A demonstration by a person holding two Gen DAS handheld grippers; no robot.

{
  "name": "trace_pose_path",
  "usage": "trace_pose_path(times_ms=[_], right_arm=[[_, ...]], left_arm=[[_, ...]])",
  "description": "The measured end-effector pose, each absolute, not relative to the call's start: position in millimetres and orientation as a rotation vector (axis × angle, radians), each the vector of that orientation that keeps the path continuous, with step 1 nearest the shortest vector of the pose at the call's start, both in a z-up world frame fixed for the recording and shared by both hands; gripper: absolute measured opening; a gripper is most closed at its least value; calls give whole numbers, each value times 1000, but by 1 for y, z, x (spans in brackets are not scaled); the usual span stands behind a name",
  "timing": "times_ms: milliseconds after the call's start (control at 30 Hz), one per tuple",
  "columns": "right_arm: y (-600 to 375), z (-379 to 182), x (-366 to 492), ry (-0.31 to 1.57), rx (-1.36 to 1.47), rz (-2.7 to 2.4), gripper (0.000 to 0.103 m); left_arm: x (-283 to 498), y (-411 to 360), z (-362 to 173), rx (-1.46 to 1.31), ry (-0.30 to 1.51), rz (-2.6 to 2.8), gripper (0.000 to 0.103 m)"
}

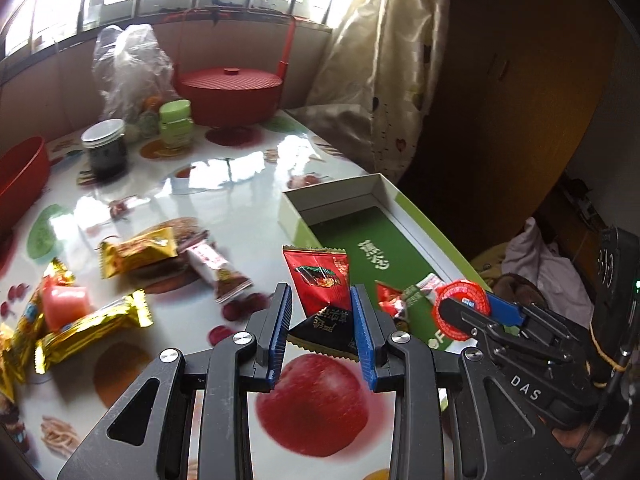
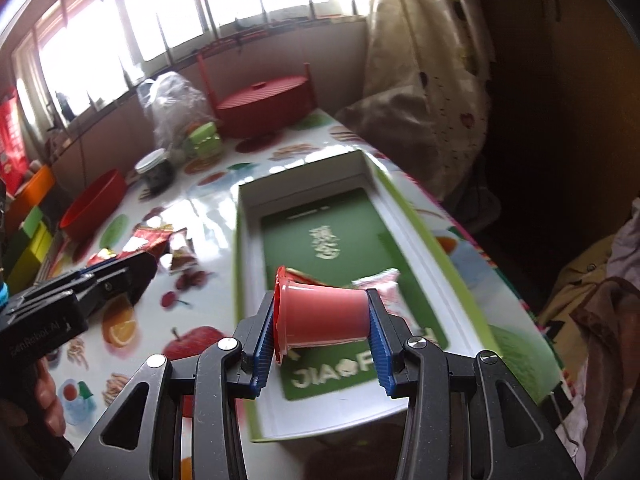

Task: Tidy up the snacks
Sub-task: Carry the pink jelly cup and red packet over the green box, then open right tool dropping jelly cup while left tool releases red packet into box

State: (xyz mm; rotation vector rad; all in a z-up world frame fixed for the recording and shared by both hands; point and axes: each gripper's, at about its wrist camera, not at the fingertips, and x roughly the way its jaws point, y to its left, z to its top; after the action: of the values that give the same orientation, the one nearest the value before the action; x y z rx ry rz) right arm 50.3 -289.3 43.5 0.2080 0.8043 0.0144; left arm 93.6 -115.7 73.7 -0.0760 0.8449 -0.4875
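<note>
My left gripper [image 1: 322, 312] is shut on a red and black snack packet [image 1: 323, 286] and holds it above the table, just left of the green box [image 1: 296, 222]. My right gripper [image 2: 322, 326] is shut on a pink jelly cup [image 2: 320, 316], held on its side over the near part of the green box [image 2: 404, 204]. Two small packets [image 2: 380, 286] lie in the box behind the cup. In the left wrist view the right gripper [image 1: 464, 312] shows over the box. Gold packets [image 1: 92, 328], a pink jelly cup [image 1: 64, 306] and a white and red packet [image 1: 216, 270] lie on the table at left.
A fruit-print tablecloth [image 1: 240, 200] covers the table. At the back stand a red lidded basket [image 1: 230, 94], a plastic bag [image 1: 128, 68], a green jar [image 1: 175, 124] and a dark jar [image 1: 105, 148]. A red bowl [image 1: 20, 176] sits far left. A curtain [image 1: 384, 60] hangs right.
</note>
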Motion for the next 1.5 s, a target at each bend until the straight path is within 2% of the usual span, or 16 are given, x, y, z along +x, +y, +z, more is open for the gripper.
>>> trace_pose_path(times_ms=[600,1500], right_arm=[[-304,17,44,883,130,-49,41],[-307,13,47,880,111,-61,41]], left_arm=[[105,-171,53,-19,914,-583,32],[115,-198,37,31,961,-605,33]])
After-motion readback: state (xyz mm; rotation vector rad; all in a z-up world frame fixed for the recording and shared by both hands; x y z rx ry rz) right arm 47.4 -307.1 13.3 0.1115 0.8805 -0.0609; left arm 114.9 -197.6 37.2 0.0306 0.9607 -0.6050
